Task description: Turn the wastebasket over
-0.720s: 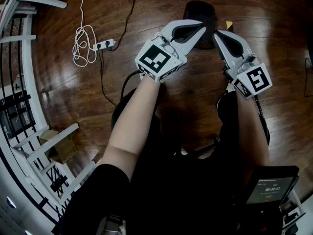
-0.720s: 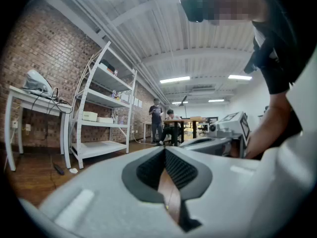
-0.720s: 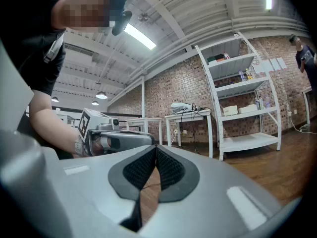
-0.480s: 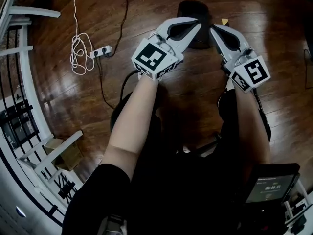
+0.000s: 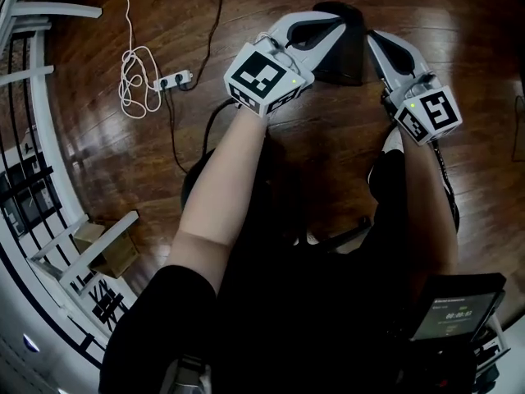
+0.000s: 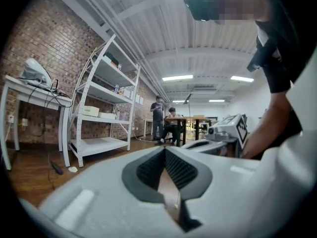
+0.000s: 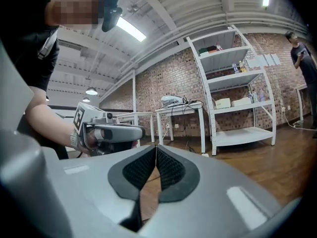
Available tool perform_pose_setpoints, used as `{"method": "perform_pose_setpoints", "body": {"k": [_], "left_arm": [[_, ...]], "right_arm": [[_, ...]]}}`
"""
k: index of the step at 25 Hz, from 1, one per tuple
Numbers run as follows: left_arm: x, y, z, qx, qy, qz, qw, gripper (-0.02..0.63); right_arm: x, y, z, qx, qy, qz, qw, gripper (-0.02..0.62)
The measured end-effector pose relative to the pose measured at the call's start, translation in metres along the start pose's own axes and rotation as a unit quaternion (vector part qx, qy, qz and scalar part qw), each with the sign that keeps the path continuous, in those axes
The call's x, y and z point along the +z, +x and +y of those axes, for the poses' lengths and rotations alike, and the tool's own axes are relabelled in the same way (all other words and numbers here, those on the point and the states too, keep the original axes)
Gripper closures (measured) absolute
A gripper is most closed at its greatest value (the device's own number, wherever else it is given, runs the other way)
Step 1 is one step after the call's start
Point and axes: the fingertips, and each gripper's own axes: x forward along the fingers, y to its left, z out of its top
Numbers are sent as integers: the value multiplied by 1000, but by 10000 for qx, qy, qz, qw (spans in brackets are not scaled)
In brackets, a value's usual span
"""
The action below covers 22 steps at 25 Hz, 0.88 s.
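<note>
Wastebasket at 12 o'clock on the floor, flanked by left gripper at 11 and right gripper at 1, both pinched closed on nothing (tip to tip). Seemingly lining up; next, pressing in from both sides and tipping. Power strip and white cable at 10, blocking nothing.

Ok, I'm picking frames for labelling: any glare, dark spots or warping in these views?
Head view: lamp glare on the floor, the wastebasket is nearly black, and the rails at the left are bent. Left gripper view and right gripper view: black corners, bowed shelves, a blurred patch up top.
</note>
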Motion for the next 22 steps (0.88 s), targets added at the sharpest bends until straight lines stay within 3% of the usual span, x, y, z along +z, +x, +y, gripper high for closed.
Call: {"method": "perform_pose_setpoints", "body": {"k": [7, 10, 12, 14, 17, 22], "left_arm": [[2, -5, 21, 58, -34, 32, 10000, 604], [2, -7, 22, 33, -68, 3, 10000, 604], [0, -9, 23, 32, -70, 10, 10000, 604], [0, -9, 26, 68, -76, -2, 9999, 604], [4, -7, 26, 79, -106, -83, 9999, 604], [13, -3, 23, 37, -189, -241, 9995, 604]], "right_arm": [[-1, 24, -13, -35, 178, 46, 9998, 583], [-25, 24, -18, -192, 606, 209, 9978, 576], [-46, 24, -23, -336, 1193, 322, 9918, 550], [-64, 26, -26, -461, 1966, 322, 9789, 476], [-83, 28, -28, -762, 2935, -42, 9529, 468], [-137, 14, -34, -1542, 4343, -789, 8840, 455]]}}
